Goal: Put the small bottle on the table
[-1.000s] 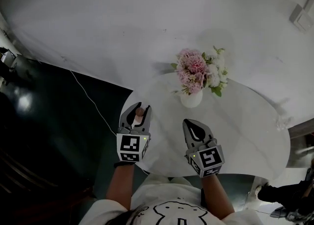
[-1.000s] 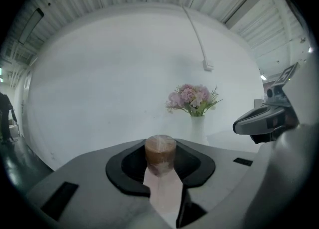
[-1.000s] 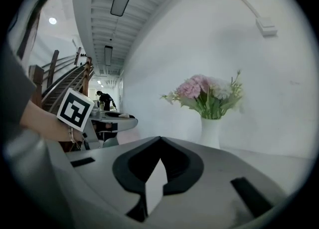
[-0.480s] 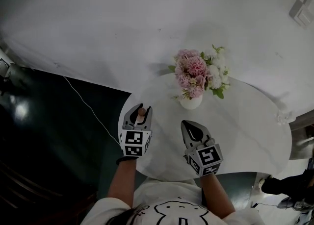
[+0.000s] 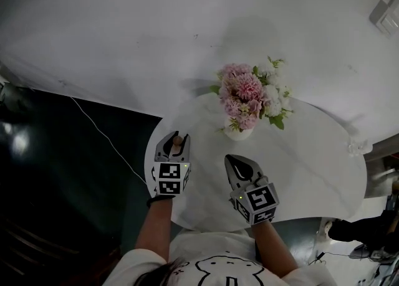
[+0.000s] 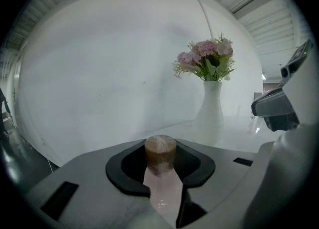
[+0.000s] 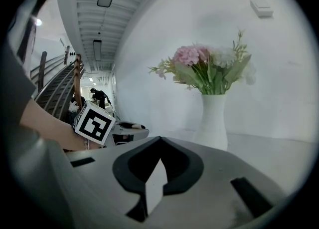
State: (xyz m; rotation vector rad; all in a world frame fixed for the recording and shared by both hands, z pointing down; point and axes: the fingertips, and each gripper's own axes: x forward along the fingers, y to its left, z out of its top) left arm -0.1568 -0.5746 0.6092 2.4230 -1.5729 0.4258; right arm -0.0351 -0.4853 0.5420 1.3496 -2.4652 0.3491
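My left gripper (image 5: 175, 144) is shut on a small pale pink bottle (image 6: 162, 183) with a brown cork-like cap (image 6: 160, 152); the cap (image 5: 177, 141) pokes up between the jaws. In the head view it hovers over the left edge of the round white table (image 5: 312, 166). In the left gripper view the bottle stands upright in the jaw notch. My right gripper (image 5: 240, 167) is shut with nothing in it, over the table's front middle. In the right gripper view its jaws (image 7: 158, 165) meet, and the left gripper's marker cube (image 7: 94, 121) shows at the left.
A white vase (image 5: 238, 130) of pink and white flowers (image 5: 249, 91) stands at the table's back, ahead of both grippers. A small clear object (image 5: 356, 147) sits at the table's right edge. A white wall is behind; dark floor with a thin cable (image 5: 103, 135) lies left.
Both grippers have sunk toward the tabletop, the left one more, with the bottle still in it. The right gripper stayed shut.
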